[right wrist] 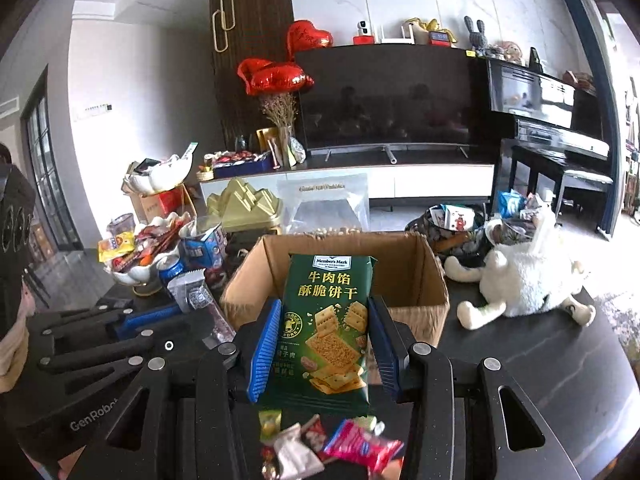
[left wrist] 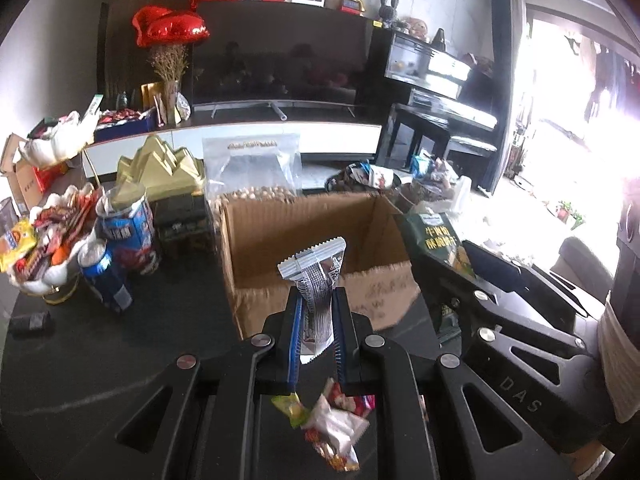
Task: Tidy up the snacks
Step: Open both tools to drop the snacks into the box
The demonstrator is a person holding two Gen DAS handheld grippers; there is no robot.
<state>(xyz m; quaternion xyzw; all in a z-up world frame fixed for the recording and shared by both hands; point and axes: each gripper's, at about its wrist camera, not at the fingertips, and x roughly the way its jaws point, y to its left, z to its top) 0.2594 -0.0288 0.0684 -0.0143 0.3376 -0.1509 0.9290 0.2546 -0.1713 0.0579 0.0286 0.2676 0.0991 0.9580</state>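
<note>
So both hands are busy here, and the open cardboard box [left wrist: 316,240] in the middle of the dark table [left wrist: 120,352] is the thing to steer by.

The left gripper [left wrist: 316,320] is clamped tight on a slim silver snack packet [left wrist: 318,280], held upright with its crimped top poking up in front of the box's near wall. The right gripper [right wrist: 326,344] is squeezing a green cracker bag [right wrist: 330,320] by its two side edges, label facing the camera, also right in front of the box's near side and a bit above the rim. In the right wrist view the left gripper sits just left of the box, silver packet sticking out of it.

A little heap of loose wrapped snacks [right wrist: 320,444] lies on the table on the near side of the box, under both grippers. Behind the box stands a clear zip bag of nuts [left wrist: 252,168]. Left of the box are blue cans [left wrist: 126,224] and a white bowl [left wrist: 44,272] piled with packets. To the right of the box a white plush toy [right wrist: 520,280] lies on the table. Inside of the box looks empty from here, though the bottom is partly hidden.
</note>
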